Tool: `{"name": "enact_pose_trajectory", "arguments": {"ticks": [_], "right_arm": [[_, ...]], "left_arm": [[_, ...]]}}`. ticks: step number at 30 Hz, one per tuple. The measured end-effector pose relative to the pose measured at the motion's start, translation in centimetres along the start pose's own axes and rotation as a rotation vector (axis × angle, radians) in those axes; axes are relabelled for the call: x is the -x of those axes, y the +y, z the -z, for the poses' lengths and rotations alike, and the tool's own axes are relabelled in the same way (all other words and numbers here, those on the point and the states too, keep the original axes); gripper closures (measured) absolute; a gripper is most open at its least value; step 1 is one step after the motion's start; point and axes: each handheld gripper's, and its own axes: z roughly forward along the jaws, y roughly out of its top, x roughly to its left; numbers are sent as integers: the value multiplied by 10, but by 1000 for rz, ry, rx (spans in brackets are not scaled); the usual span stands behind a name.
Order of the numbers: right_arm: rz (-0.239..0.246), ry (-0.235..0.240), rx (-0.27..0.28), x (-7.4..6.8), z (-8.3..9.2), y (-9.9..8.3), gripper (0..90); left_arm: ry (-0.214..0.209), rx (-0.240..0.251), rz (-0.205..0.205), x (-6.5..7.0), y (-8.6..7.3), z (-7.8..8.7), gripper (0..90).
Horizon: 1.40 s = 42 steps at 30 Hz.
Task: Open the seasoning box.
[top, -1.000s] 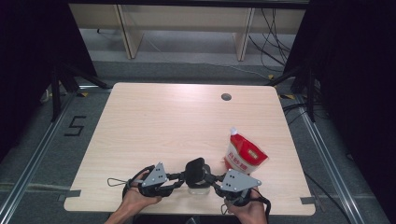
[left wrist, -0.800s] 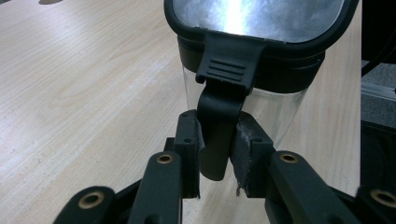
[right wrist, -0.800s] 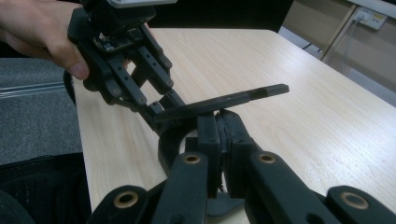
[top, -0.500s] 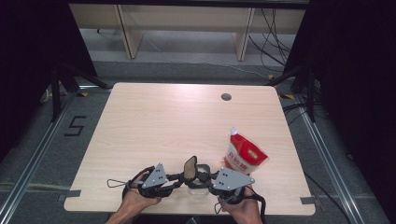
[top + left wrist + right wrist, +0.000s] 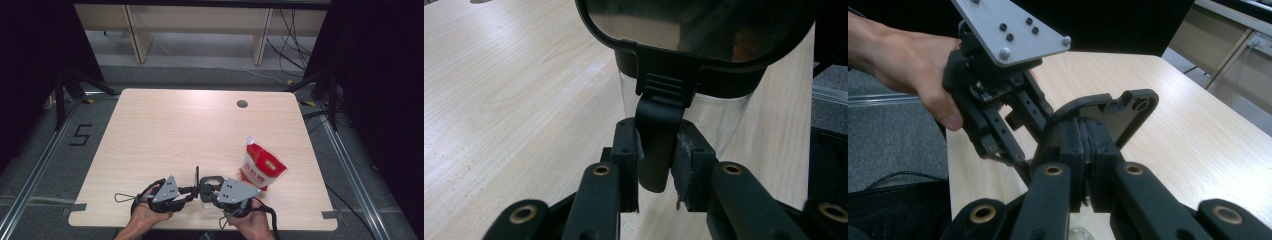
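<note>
The left gripper (image 5: 656,165) had its two black jaws pressed on a black tab (image 5: 655,150) that hung down from the hinge of a clear container (image 5: 704,120). Above that tab the container's black lid (image 5: 696,45) stood swung up, its glossy underside facing the left gripper view. In the high view the same gripper (image 5: 192,190) lay low over the near edge of the table (image 5: 175,130), held by the person's left hand (image 5: 145,212), with the lid (image 5: 197,175) seen edge-on as a thin dark upright sliver.

The right gripper (image 5: 1083,145) was clamped on the rim of that black lid (image 5: 1120,112), its pads tight against the plastic on both sides. Beyond it, the right gripper view showed the left hand (image 5: 908,70) wrapped round the other gripper's body, under its grey three-cornered plate (image 5: 1008,30). From above, the right gripper (image 5: 206,192) met the left one nose to nose over the container (image 5: 207,200), which stood at the table's near edge between the two hands, with the right hand (image 5: 252,225) below.

A red and white pouch (image 5: 261,167) stood just beyond the right gripper, near it but apart. A small dark round hole (image 5: 242,104) marked the table's far side.
</note>
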Motion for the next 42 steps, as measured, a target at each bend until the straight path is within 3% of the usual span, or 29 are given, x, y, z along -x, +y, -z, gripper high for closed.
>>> {"name": "enact_pose_trajectory", "arguments": {"ticks": [7,15,22,29,42], "right_arm": [[14,3,-2,-2,-5,4,881],[19,19,-3,-4,-10,6,881],[5,26,-9,-6,-10,7,881],[22,33,-8,-7,-13,8,881],[22,33,-9,-7,-14,8,867]], "left_arm": [[12,-13,-5,0,1,1,732],[18,-13,15,3,1,1,733],[28,-21,2,3,2,1,733],[32,-28,0,4,3,1,735],[33,-12,17,4,2,0,735]]}}
